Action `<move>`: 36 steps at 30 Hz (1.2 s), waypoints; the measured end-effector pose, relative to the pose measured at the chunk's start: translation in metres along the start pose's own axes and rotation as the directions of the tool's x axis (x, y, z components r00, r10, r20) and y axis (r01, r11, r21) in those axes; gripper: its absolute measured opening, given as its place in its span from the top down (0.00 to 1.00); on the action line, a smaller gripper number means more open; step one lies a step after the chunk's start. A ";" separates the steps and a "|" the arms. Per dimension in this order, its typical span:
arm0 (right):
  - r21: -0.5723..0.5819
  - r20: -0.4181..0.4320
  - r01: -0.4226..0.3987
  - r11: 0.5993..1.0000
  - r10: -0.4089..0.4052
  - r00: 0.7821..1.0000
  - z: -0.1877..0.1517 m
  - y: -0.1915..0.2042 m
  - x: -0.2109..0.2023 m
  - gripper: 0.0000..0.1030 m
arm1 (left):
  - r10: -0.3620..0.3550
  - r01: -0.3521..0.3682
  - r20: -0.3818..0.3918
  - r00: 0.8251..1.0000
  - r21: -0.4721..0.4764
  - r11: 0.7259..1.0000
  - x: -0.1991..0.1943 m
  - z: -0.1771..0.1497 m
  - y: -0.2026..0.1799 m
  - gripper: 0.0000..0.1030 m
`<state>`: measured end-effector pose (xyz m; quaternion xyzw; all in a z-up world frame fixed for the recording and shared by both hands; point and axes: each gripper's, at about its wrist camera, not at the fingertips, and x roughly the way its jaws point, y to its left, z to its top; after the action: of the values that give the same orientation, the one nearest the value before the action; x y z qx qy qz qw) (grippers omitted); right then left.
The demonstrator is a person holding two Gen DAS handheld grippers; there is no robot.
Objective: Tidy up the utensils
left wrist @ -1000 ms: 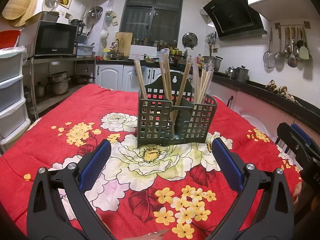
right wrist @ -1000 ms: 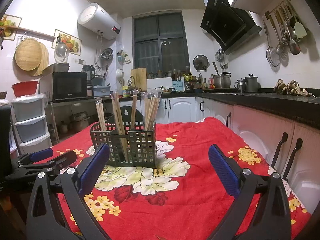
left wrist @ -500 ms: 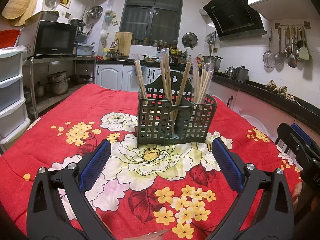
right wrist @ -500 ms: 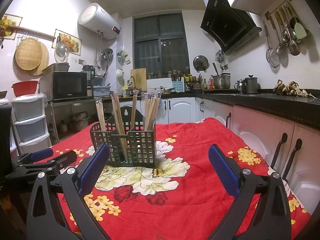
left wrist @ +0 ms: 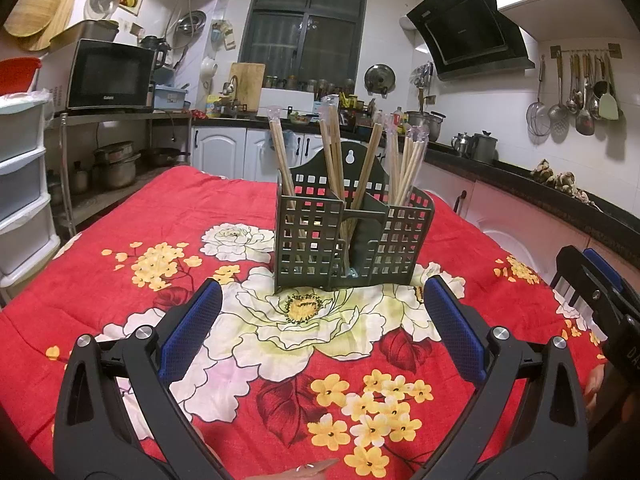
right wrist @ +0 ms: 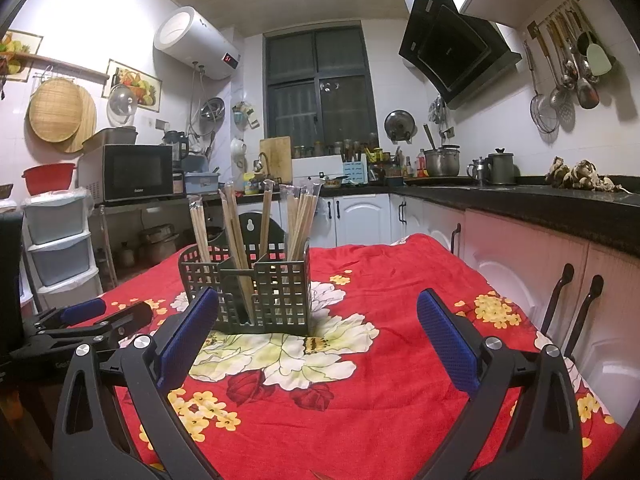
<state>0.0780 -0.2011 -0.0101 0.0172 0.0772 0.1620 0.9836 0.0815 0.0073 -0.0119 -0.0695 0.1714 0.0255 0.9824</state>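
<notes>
A dark green plastic utensil holder with square-grid walls [left wrist: 352,236] stands upright on a table covered by a red cloth printed with large white and yellow flowers [left wrist: 200,216]. The holder has several compartments and a taller arched back panel with a keyhole slot. Bundles of pale wooden chopsticks in clear wrappers [left wrist: 408,160] stand in it, leaning at slight angles, with their tops well above the rim.

The left gripper [left wrist: 322,330], black with blue ribbed pads, sits low over the cloth on the near side of the holder. Its fingers are spread wide apart and hold nothing. A fingertip shows at the bottom edge of this view.

The right gripper [right wrist: 318,334], of the same make, also has its fingers spread wide and empty. From its view the holder [right wrist: 256,280] stands ahead and slightly left, apart from the pads, and the left gripper [right wrist: 86,320] lies low at the left edge.

Behind is a kitchen with a black microwave [left wrist: 108,76], white cabinets, a dark counter and hanging metal ladles [left wrist: 576,88]
</notes>
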 end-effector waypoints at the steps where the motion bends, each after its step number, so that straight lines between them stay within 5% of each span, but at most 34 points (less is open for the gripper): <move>1: 0.000 0.000 -0.001 1.000 0.001 1.000 0.000 0.000 0.000 0.06 | 0.001 -0.001 0.000 1.000 0.000 1.000 0.000 0.000 0.000 0.10; 26: 0.001 0.000 0.015 1.000 -0.015 1.000 0.002 0.002 0.001 0.06 | -0.038 0.038 -0.035 0.999 -0.004 0.999 0.006 -0.001 0.002 0.10; 36: 0.022 -0.018 0.045 0.999 -0.044 0.999 0.009 0.002 0.003 0.06 | -0.002 0.002 -0.061 0.998 -0.011 1.000 0.010 0.001 0.005 0.10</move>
<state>0.0813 -0.1988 -0.0014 0.0251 0.0879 0.1393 0.9860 0.0910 0.0127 -0.0150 -0.0759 0.2010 0.0233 0.9764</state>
